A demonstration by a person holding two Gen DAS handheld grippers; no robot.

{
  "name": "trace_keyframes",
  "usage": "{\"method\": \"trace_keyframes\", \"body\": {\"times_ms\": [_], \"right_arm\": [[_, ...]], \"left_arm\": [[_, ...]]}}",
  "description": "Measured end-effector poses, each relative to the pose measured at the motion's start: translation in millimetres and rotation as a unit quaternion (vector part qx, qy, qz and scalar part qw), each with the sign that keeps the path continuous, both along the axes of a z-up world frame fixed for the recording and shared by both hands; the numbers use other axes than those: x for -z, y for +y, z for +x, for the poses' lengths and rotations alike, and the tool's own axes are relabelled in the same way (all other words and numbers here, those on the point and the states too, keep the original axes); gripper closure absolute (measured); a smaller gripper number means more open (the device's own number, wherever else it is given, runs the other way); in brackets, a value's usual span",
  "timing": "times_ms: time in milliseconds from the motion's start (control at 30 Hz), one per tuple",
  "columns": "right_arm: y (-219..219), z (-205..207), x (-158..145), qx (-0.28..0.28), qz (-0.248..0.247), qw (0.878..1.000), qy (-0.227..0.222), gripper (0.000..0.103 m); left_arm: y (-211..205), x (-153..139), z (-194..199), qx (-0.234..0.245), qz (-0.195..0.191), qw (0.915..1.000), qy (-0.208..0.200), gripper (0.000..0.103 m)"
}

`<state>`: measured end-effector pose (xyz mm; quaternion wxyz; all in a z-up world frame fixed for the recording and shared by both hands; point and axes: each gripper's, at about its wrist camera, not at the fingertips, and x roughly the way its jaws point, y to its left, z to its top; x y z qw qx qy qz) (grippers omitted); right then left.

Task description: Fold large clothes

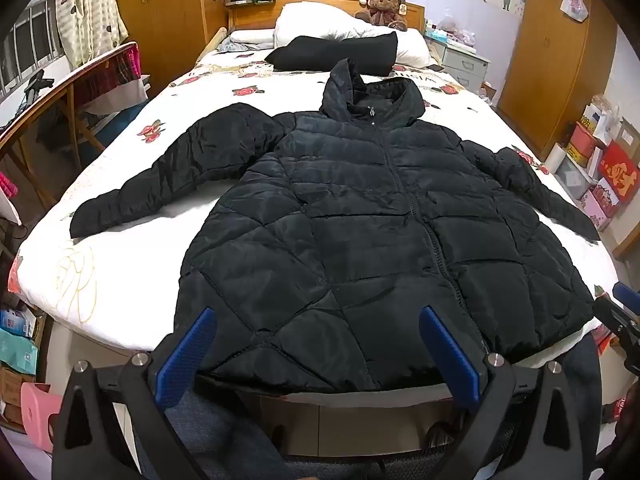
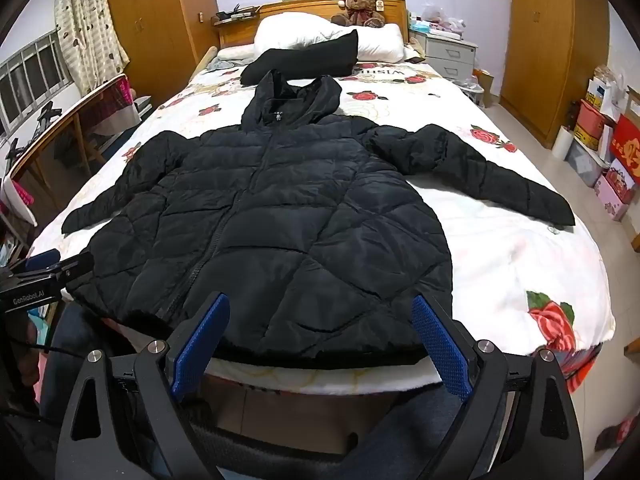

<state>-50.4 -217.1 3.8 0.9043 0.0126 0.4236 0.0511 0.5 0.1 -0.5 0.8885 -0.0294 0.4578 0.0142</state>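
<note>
on the bed (image 1: 120, 280), black puffer jacket (image 1: 360, 220)

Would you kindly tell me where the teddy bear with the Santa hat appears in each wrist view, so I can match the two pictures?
Left wrist view: the teddy bear sits top centre-right, on the headboard behind the white pillow.
Right wrist view: the teddy bear sits top centre, slightly right, again behind the white pillow.
Shared landmark: the black jacket's hood points toward the bear.
</note>
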Motion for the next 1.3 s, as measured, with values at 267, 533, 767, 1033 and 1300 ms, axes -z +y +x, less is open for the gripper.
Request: {"method": "trace_keyframes", "body": {"times_ms": [267, 533, 767, 1033, 1300], "right_arm": [[2.9, -0.5, 0.1, 0.002, -0.003, 1.000, -0.002, 0.010], [3.5, -1.2, 2.5, 0.001, -0.003, 1.000, 0.000, 0.010], [5.3, -0.3, 0.4, 0.000, -0.003, 1.000, 0.001, 0.010], [4.9, -1.9, 1.1, -0.001, -0.002, 1.000, 0.002, 0.010], [5.9, -1.0, 2.3, -0.001, -0.002, 1.000, 0.002, 0.010]], "left_arm": [[0.0, -4.3, -5.2, 0.000, -0.002, 1.0000, -0.005, 0.001], [-3.4, -2.4, -2.5, 0.002, -0.002, 1.0000, -0.006, 0.001], [-3.7, -3.8, -3.0, 0.002, -0.002, 1.0000, -0.006, 0.000], [-3.5, -3.6, -3.0, 0.002, -0.002, 1.0000, -0.006, 0.000], [-4.1, -3.9, -3.4, 0.002, -0.003, 1.0000, -0.006, 0.001]]}}
